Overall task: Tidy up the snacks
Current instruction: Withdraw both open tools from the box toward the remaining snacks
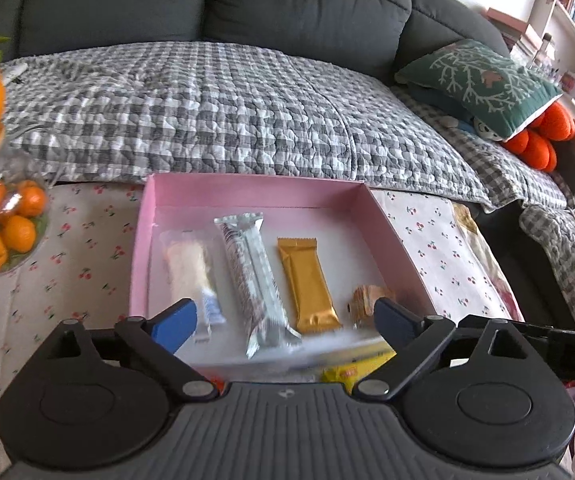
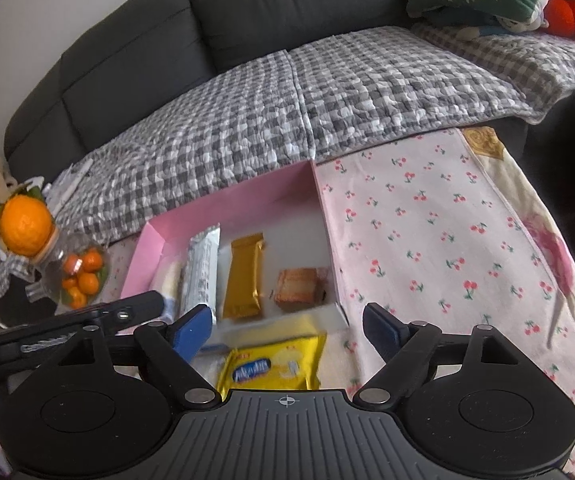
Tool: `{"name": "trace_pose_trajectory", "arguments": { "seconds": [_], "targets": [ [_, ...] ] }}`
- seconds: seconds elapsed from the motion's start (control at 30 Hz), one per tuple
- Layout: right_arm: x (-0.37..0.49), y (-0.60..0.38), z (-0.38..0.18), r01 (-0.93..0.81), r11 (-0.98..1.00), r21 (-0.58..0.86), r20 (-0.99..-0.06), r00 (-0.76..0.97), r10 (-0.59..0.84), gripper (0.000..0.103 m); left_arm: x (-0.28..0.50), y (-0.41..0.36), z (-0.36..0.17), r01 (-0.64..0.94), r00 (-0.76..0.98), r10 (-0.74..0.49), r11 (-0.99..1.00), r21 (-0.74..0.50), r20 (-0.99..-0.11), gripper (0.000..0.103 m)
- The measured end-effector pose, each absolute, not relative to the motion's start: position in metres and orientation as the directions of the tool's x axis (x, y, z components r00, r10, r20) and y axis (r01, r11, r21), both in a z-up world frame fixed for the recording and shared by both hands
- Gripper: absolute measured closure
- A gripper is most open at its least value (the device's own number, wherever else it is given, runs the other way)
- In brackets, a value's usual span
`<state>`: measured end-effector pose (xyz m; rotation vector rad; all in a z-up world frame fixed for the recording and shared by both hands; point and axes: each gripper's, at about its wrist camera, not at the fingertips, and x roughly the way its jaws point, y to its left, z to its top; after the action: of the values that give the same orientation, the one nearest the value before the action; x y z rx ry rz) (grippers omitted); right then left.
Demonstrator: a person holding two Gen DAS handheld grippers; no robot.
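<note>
1. Two tools sit nearest me, both spread wide with nothing between the pads: the left tool (image 1: 285,318) hangs over the near edge of the pink box (image 1: 247,190), and the right tool (image 2: 287,330) hangs over the yellow packet (image 2: 273,366).
2. I judge the step in hand to be fetching that yellow packet, the one snack I see outside the box; it lies flat on the desk (image 2: 427,240), just beside the box's near wall.
3. To do it well, I would bring the right tool down over the packet's short width, pinch gently so the contents do not crush, then lift clear of the wall before moving in.
4. Inside the box, four snacks lie in a row: a pale wrapped stick (image 1: 189,270), a silver bar (image 1: 253,276), a gold bar (image 1: 307,284) and a brown biscuit (image 2: 297,284).
5. Free floor shows beyond the biscuit, toward the far wall, so I would set the packet there, I think.
6. In the way: the left tool's arm crosses close to the box in the right view, so I would keep the two apart.
7. Farther off, a glass jar of small oranges (image 1: 5,224) stands left of the box, and a checked blanket (image 1: 227,112) covers the grey sofa (image 1: 287,4) behind.
</note>
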<state>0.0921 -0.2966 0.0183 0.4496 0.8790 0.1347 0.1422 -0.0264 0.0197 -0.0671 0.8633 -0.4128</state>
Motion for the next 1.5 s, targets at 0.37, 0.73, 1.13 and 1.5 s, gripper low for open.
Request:
{"name": "trace_pose_trajectory", "arguments": {
  "seconds": [0.37,0.73,1.13,1.5],
  "targets": [
    [0.061,-0.286,0.027,0.008,0.929,0.370,-0.747,0.597,0.292,0.017,0.100,-0.003,0.028,0.286,0.554,-0.321,0.940,-0.187,-0.768,0.001],
    [0.038,-0.273,0.018,-0.059,0.948,0.311,-0.795,0.531,0.294,0.017,0.074,0.005,0.015,0.311,0.533,-0.285,0.942,-0.129,-0.796,0.001],
    [0.016,-0.270,0.007,-0.119,0.956,0.267,-0.817,0.499,0.290,0.017,0.047,0.030,0.002,0.346,0.523,-0.270,0.934,-0.088,-0.808,0.001],
    [-0.002,-0.256,-0.005,-0.175,0.952,0.250,-0.848,0.435,0.302,0.017,0.025,0.037,-0.015,0.408,0.464,-0.272,0.910,-0.069,-0.843,0.001]
  ]
}}
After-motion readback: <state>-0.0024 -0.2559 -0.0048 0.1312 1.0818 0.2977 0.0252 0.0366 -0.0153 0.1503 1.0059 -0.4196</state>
